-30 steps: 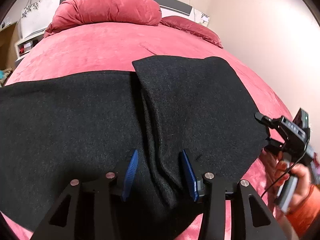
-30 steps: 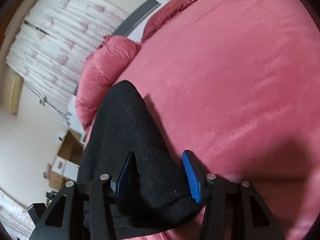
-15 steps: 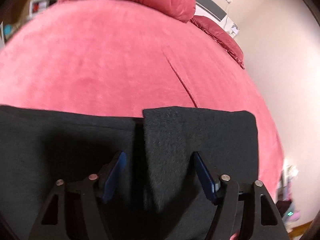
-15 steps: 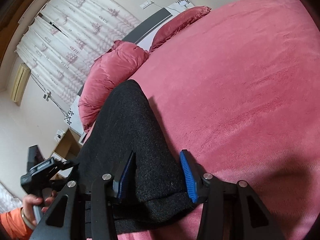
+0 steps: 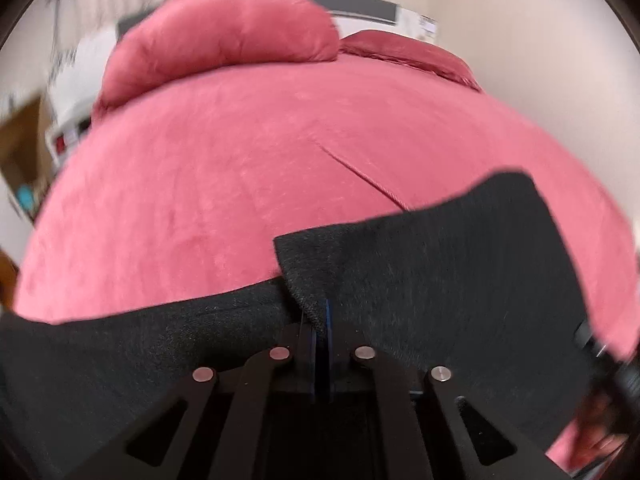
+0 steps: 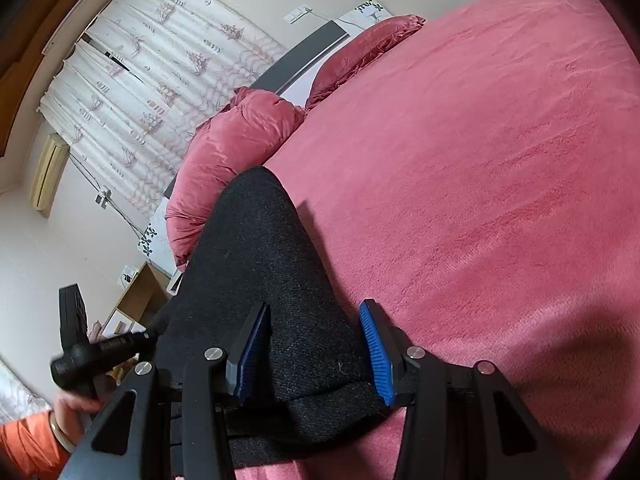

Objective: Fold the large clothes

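A large black woollen garment (image 5: 440,280) lies across the near part of a pink bed (image 5: 240,160). My left gripper (image 5: 322,320) is shut on a fold of the garment near its upper edge, and a flap rises to the right. In the right wrist view the garment (image 6: 272,272) runs away from me as a folded strip. My right gripper (image 6: 316,348) is open, its blue pads either side of the strip's near end. The left gripper (image 6: 100,352) shows there at the left, held in a hand.
A pink duvet heap (image 5: 216,40) and a pink pillow (image 5: 408,52) lie at the head of the bed. Curtains (image 6: 160,80) hang behind. Wooden shelves (image 6: 136,304) stand left of the bed. A wall (image 5: 560,60) runs along the right side.
My left gripper has closed on the fold of the garment and lifted it, and the view has swung up. My right gripper stays open over the strip's end.
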Demonstrator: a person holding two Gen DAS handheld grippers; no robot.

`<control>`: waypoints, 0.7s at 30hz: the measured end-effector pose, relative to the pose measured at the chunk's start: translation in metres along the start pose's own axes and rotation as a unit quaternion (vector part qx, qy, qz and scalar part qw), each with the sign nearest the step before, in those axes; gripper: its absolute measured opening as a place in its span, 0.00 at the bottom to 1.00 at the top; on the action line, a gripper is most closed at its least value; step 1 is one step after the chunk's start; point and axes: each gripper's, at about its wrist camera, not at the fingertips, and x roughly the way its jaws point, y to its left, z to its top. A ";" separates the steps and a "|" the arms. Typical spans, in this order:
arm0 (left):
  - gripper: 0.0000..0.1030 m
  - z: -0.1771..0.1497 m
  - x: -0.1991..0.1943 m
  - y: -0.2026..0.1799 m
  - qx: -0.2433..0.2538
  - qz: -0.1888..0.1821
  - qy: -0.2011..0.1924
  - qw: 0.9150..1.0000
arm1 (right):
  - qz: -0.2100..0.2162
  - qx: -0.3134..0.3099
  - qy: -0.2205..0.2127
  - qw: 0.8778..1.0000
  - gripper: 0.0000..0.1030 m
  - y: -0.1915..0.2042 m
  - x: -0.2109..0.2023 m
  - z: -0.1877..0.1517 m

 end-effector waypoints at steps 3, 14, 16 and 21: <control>0.32 -0.010 -0.004 -0.009 0.026 0.037 -0.007 0.999 | 0.001 0.002 0.000 1.000 0.45 -0.001 -0.001 0.001; 0.70 -0.063 -0.039 0.006 0.004 0.064 -0.002 0.998 | -0.002 -0.001 0.000 1.000 0.45 -0.001 0.000 0.003; 0.75 -0.076 -0.045 0.000 0.005 0.066 0.008 0.998 | -0.004 -0.001 0.000 1.000 0.45 0.000 -0.001 0.002; 0.75 -0.087 -0.050 -0.001 -0.002 0.060 0.011 0.998 | -0.007 -0.002 -0.001 1.000 0.45 0.002 -0.003 0.001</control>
